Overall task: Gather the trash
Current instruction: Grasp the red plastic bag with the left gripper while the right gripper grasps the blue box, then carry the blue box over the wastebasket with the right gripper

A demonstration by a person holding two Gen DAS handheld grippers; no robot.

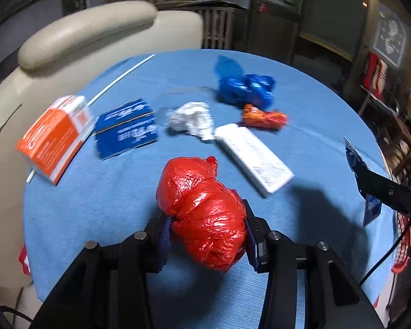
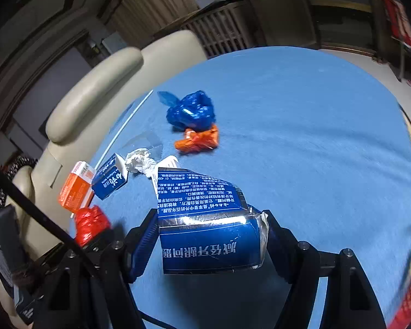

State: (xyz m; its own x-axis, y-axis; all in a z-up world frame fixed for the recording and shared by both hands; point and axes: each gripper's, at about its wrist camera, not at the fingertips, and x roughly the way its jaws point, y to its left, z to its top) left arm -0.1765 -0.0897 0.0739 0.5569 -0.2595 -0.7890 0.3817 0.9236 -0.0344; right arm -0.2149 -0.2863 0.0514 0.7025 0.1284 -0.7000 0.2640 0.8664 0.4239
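Observation:
My left gripper (image 1: pixel 205 211) is shut on a red plastic bag ball (image 1: pixel 202 211), held just above the blue tablecloth (image 1: pixel 101 208). My right gripper (image 2: pixel 209 213) is shut on a flattened dark-blue carton (image 2: pixel 208 235) with white print, lifted off the cloth. In the right wrist view the red ball (image 2: pixel 90 224) shows at the lower left. The blue carton (image 1: pixel 354 159) shows at the right edge of the left wrist view. Loose on the table lie a blue plastic bag (image 1: pixel 243 85), an orange wrapper (image 1: pixel 263 118), crumpled white paper (image 1: pixel 191 120) and a white long box (image 1: pixel 254 159).
An orange box (image 1: pixel 54 137) and a blue box (image 1: pixel 126 128) lie at the table's left edge, beside a thin white rod (image 1: pixel 123 76). A beige armchair (image 1: pixel 82 35) stands close behind that edge. The right half of the tablecloth (image 2: pixel 315 150) is bare.

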